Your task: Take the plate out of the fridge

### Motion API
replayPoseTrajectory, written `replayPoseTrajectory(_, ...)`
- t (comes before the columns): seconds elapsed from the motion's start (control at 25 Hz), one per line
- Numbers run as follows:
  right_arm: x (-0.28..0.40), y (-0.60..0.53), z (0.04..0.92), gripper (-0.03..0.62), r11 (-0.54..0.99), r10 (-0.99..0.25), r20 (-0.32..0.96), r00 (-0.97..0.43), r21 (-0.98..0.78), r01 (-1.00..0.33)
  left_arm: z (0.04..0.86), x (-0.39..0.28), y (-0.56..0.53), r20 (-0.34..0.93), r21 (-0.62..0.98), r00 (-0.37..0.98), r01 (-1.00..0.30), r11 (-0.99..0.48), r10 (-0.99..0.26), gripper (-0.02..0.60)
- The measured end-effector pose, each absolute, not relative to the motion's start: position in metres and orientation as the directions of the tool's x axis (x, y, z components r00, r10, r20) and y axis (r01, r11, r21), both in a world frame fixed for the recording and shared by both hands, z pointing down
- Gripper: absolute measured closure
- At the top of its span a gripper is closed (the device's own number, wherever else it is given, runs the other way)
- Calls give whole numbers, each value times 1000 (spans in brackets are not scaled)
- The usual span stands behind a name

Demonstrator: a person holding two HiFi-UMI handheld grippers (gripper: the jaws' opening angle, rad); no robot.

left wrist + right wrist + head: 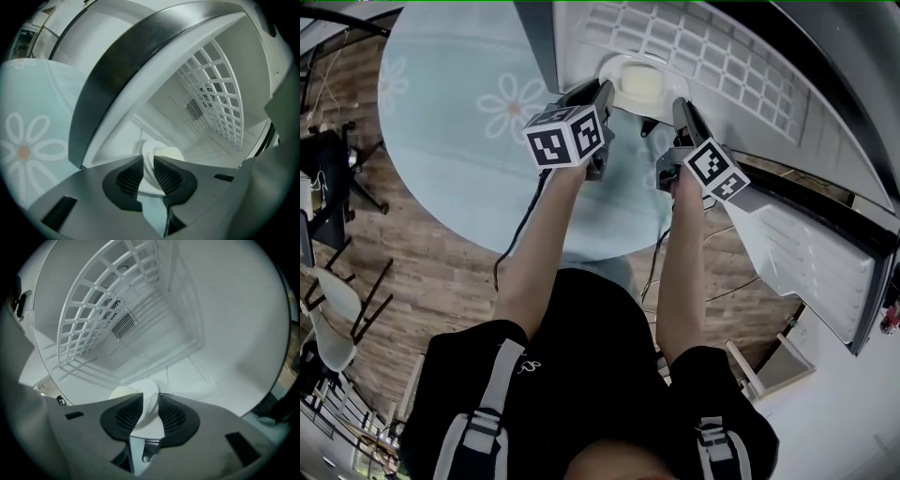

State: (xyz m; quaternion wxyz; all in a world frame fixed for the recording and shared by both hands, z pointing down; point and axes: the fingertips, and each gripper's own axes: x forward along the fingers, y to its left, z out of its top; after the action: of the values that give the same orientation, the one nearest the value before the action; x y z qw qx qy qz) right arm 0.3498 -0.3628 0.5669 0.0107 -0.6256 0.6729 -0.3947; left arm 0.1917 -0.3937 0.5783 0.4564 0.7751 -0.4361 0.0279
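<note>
A white plate (615, 66) with a pale yellow item (642, 85) on it sits low inside the open fridge. My left gripper (603, 94) reaches in from the left and has the plate's left rim (148, 151) pinched between its ribbed pads. My right gripper (680, 106) comes from the right, and its pads press on the opposite rim (146, 393). In the left gripper view, my left gripper (148, 162) hides the nearer part of the plate. My right gripper (150, 403) does the same in the right gripper view.
A white wire shelf (703, 52) spans the fridge above the plate, with a vent (123, 325) on the back wall. The fridge door (816, 262) hangs open at the right. A round pale blue rug (459, 122) with a flower lies on the wooden floor; chairs (328, 323) stand at the left.
</note>
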Motion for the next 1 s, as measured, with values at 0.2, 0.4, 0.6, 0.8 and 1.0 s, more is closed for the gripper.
replayPoseTrajectory(0.2,349,-359,569,534,-136,-858,464,-218,-615,-776,579,188,-386,467,659,610,-723,-208,-640,508)
replayPoseTrajectory(0.4,345,-347,567,542,-148,-866,449,-219,-650,-745,572,182,-378,448,668,619,-712,-218,-645,516)
replayPoseTrajectory(0.6,332,-338,550,545,-140,-885,415,-213,-672,-727,554,170,-373,411,688,624,-690,-223,-665,523)
replayPoseTrajectory(0.8,318,-327,525,549,-118,-904,370,-213,-696,-709,530,156,-361,383,681,609,-694,-233,-694,526)
replayPoseTrajectory(1.0,314,-312,495,556,-81,-936,293,-196,-720,-689,500,151,-347,319,680,609,-681,-272,-726,529)
